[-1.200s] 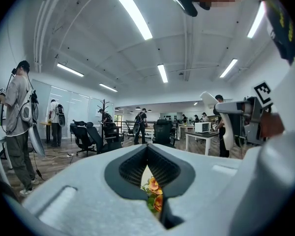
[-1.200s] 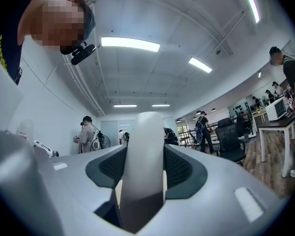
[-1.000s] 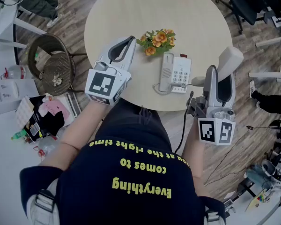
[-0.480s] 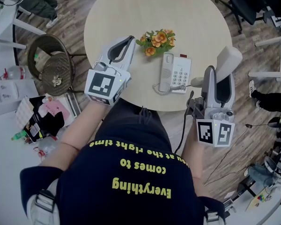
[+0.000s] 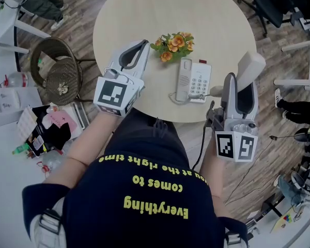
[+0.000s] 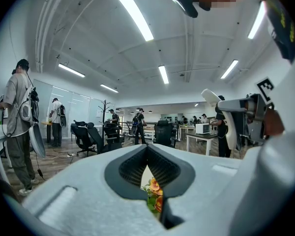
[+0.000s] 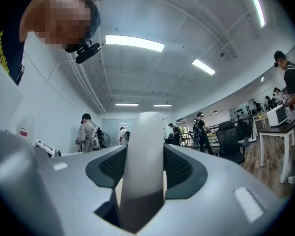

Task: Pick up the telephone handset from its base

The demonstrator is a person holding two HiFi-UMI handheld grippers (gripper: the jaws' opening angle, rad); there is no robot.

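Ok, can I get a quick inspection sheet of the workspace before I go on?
Surface: round pale table.
Job's things: handset resting on telephone base.
Clutter: flower posy beside the phone.
Grippers: left gripper shut, empty; right gripper shut on pale oblong object.
Cables: coiled cord at the phone; dark cable hanging below the table edge.
Surroundings: wicker chair, floor litter, people standing about.

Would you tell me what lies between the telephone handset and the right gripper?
The telephone's keypad lies between the handset and the right gripper, which grips a white object; the head view shows it.
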